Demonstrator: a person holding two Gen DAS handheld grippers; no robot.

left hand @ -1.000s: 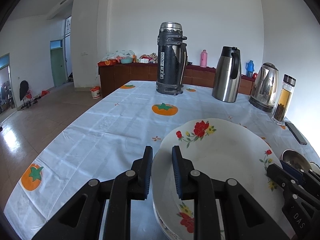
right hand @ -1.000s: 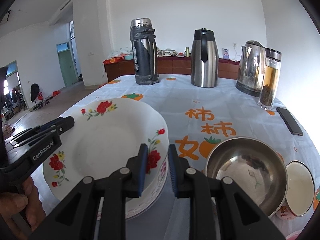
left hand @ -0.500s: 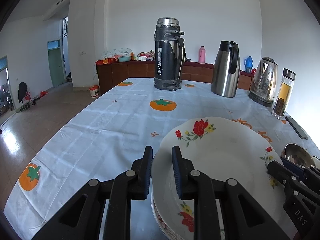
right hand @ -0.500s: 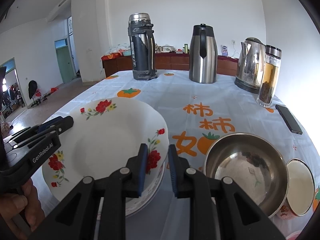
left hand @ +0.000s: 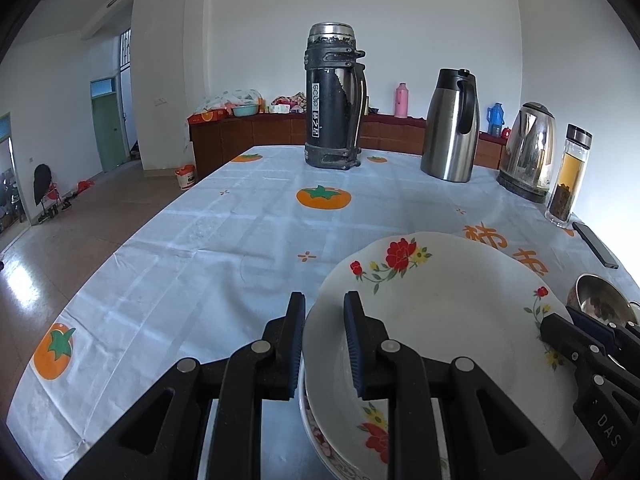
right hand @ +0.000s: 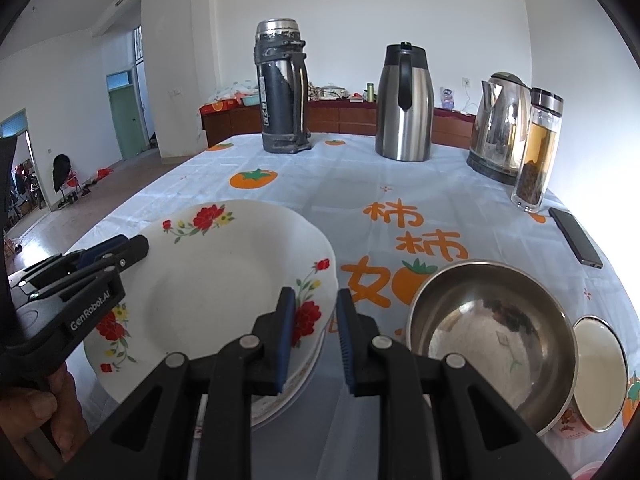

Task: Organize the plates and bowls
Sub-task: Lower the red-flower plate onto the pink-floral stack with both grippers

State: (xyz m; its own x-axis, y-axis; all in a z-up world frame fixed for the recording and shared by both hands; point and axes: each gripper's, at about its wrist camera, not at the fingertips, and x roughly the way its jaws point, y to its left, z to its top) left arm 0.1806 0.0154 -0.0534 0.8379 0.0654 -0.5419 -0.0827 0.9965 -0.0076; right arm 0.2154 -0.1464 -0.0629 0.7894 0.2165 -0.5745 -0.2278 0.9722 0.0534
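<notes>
Both grippers straddle the top floral plate's rim: your left gripper [left hand: 323, 334] on its left edge, your right gripper [right hand: 312, 330] on its right edge, jaws parted, not clamped. That floral plate [right hand: 224, 280] sits on a stack of plates [right hand: 280, 396]. Right of the stack: steel bowl [right hand: 492, 340], then enamel cup [right hand: 598, 376]. Risk: uneven squeeze tips the plate, or drags the one below. Beyond the stack: black thermos [right hand: 282, 88].
</notes>
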